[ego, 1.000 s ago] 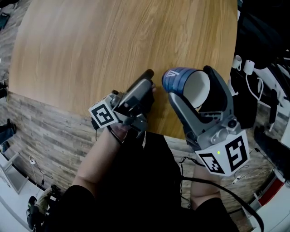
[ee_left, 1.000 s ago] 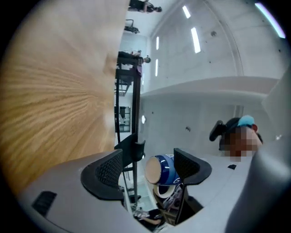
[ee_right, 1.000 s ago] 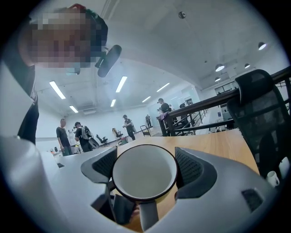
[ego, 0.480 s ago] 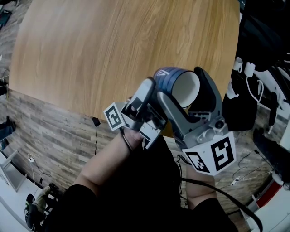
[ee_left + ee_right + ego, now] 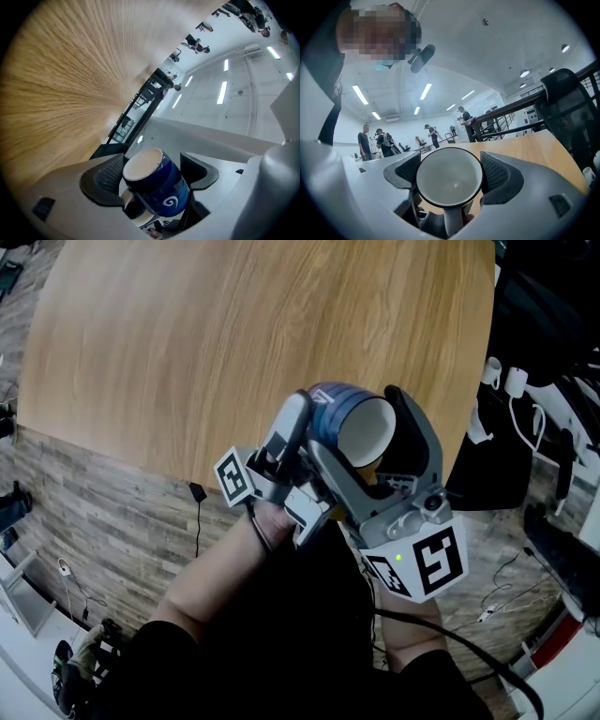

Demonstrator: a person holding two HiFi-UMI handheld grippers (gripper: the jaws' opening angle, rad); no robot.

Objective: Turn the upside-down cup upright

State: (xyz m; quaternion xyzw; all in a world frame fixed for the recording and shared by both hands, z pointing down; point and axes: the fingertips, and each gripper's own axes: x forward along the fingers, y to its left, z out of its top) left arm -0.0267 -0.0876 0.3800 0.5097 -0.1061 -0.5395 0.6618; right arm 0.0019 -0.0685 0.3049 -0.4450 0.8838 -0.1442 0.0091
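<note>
A blue cup (image 5: 330,407) with a white inside is held in the air over the near edge of the wooden table (image 5: 234,334), lying on its side. My right gripper (image 5: 352,425) is shut on it. The cup (image 5: 449,180) turns its open mouth to the right gripper view, handle down. My left gripper (image 5: 298,423) is pressed in from the left. In the left gripper view the cup (image 5: 159,192) shows its white base and lies between that gripper's (image 5: 152,173) open jaws: one pad is at the base rim and the other stands slightly apart.
The table top (image 5: 56,93) carries nothing else in view. Wood-look floor (image 5: 94,502) with cables lies below the near edge. White gear and cords (image 5: 511,381) sit to the right. A black office chair (image 5: 567,103) stands beside the table, and people stand far off.
The right gripper has carried the cup left and nearer the table's edge. The left gripper swung right and up, from beside the cup to having its jaws around it.
</note>
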